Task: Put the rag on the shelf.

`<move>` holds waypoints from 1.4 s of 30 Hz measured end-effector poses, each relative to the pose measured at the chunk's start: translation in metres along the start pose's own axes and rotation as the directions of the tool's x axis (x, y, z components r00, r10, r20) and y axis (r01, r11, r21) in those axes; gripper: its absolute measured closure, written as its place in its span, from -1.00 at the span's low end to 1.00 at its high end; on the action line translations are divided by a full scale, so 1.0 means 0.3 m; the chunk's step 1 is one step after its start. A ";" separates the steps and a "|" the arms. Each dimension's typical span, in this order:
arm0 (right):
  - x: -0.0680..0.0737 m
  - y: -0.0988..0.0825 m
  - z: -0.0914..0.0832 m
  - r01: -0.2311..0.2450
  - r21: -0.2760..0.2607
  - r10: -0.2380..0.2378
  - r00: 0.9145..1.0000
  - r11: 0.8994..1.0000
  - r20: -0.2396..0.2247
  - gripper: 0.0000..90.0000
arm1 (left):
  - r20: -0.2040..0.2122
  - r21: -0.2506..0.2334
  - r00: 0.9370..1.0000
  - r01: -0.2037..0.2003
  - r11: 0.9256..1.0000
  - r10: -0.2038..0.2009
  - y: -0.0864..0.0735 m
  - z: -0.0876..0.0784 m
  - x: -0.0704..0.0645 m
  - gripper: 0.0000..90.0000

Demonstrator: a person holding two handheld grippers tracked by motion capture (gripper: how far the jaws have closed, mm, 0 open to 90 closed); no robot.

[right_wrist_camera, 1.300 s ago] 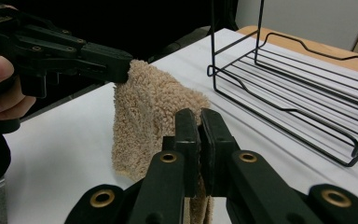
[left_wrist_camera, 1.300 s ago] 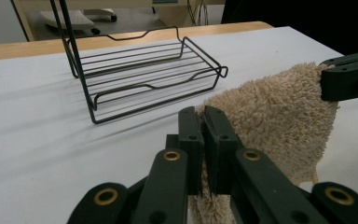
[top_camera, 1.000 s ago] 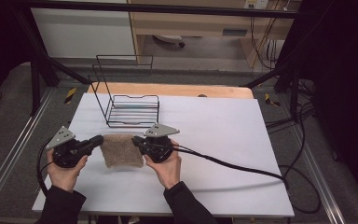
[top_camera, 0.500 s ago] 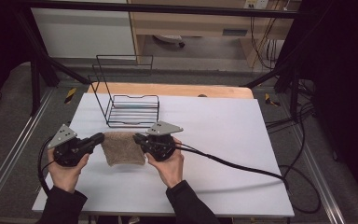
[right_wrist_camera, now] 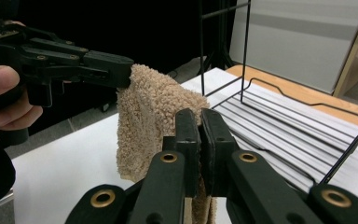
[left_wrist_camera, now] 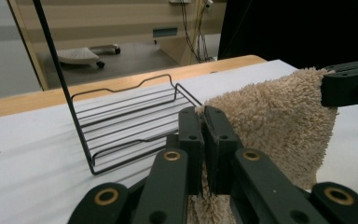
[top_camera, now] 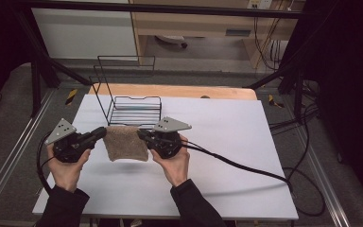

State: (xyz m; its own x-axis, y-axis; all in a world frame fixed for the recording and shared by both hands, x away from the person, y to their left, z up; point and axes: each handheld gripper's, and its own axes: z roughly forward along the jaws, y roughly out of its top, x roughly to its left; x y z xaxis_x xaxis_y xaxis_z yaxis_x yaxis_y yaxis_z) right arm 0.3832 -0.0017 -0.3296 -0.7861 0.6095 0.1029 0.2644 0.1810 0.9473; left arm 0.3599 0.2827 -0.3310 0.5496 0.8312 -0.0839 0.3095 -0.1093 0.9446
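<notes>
A beige terry towel (top_camera: 125,143) hangs between my two grippers, lifted a little off the white table (top_camera: 227,132). My left gripper (top_camera: 103,133) is shut on the towel's left top corner; its own view has the jaws pinched on the pile of the towel (left_wrist_camera: 279,116). My right gripper (top_camera: 141,135) is shut on the right top corner, with the towel (right_wrist_camera: 149,112) draping down to the left of its jaws. The left gripper (right_wrist_camera: 121,72) appears in the right gripper view, and the right gripper (left_wrist_camera: 328,88) in the left gripper view.
A black wire rack (top_camera: 132,101) stands just behind the towel at the table's far left, with a tall back frame. A wooden edge (top_camera: 179,91) runs along the table's far side. The right gripper's cable (top_camera: 246,168) trails right across the table.
Both grippers have risen slightly with the towel, which now hangs off the table and sits nearer the rack.
</notes>
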 end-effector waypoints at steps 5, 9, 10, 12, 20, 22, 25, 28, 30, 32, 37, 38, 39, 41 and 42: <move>-0.006 0.021 -0.015 0.004 -0.025 -0.004 1.000 1.000 0.005 0.93 | 0.006 -0.021 1.000 -0.001 1.000 0.001 0.024 0.002 -0.003 0.91; -0.004 0.042 -0.023 0.017 -0.041 -0.016 1.000 0.999 0.012 0.93 | 0.005 -0.038 1.000 -0.003 0.999 0.003 0.045 -0.001 -0.003 0.91; -0.003 0.048 -0.025 0.020 -0.046 -0.020 1.000 0.999 0.012 0.93 | 0.006 -0.043 1.000 -0.004 0.999 0.004 0.052 -0.003 -0.001 0.91; -0.001 0.062 -0.028 0.027 -0.056 -0.026 1.000 0.998 0.016 0.93 | 0.006 -0.052 1.000 -0.004 0.999 0.005 0.063 -0.005 0.000 0.91; -0.008 0.108 -0.040 0.038 -0.085 -0.036 0.999 0.996 0.027 0.93 | 0.010 -0.083 1.000 -0.010 0.996 0.011 0.120 -0.002 0.005 0.91; -0.008 0.121 -0.042 0.041 -0.090 -0.039 0.999 0.995 0.031 0.93 | 0.010 -0.092 1.000 -0.009 0.996 0.010 0.136 0.001 0.007 0.91; -0.012 0.142 -0.045 0.044 -0.103 -0.040 0.998 0.994 0.038 0.93 | 0.012 -0.105 1.000 -0.009 0.994 0.010 0.161 0.002 0.009 0.92; -0.022 0.162 -0.049 0.044 -0.115 -0.039 0.998 0.992 0.043 0.93 | 0.017 -0.119 1.000 -0.009 0.993 0.011 0.184 0.004 0.011 0.91; -0.028 0.183 -0.053 0.049 -0.126 -0.043 0.998 0.991 0.049 0.93 | 0.014 -0.128 1.000 -0.012 0.992 0.014 0.198 0.005 0.010 0.91; -0.028 0.190 -0.053 0.055 -0.129 -0.048 0.997 0.990 0.053 0.93 | 0.011 -0.134 1.000 -0.014 0.991 0.016 0.210 0.006 0.011 0.91; -0.039 0.219 -0.055 0.056 -0.147 -0.047 0.997 0.988 0.060 0.93 | 0.021 -0.153 1.000 -0.009 0.988 0.012 0.235 0.008 0.017 0.91; -0.040 0.224 -0.056 0.055 -0.151 -0.046 0.997 0.987 0.061 0.93 | 0.023 -0.156 1.000 -0.008 0.988 0.012 0.240 0.009 0.019 0.91; -0.042 0.229 -0.057 0.060 -0.150 -0.051 0.997 0.987 0.062 0.93 | 0.023 -0.158 1.000 -0.008 0.987 0.012 0.245 0.011 0.020 0.91; -0.044 0.238 -0.057 0.062 -0.154 -0.052 0.996 0.986 0.066 0.93 | 0.020 -0.162 1.000 -0.011 0.987 0.014 0.254 0.014 0.022 0.91; -0.046 0.243 -0.056 0.066 -0.154 -0.056 0.996 0.986 0.069 0.93 | 0.017 -0.163 1.000 -0.012 0.987 0.015 0.260 0.016 0.023 0.91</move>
State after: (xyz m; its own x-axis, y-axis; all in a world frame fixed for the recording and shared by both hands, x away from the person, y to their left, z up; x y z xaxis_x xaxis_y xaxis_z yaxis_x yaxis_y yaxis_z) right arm 0.4038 -0.0098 -0.2570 -0.7595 0.6499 0.0286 0.1225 0.0996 0.9875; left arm 0.3916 0.2774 -0.2596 0.5675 0.8200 -0.0751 0.1722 -0.0290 0.9846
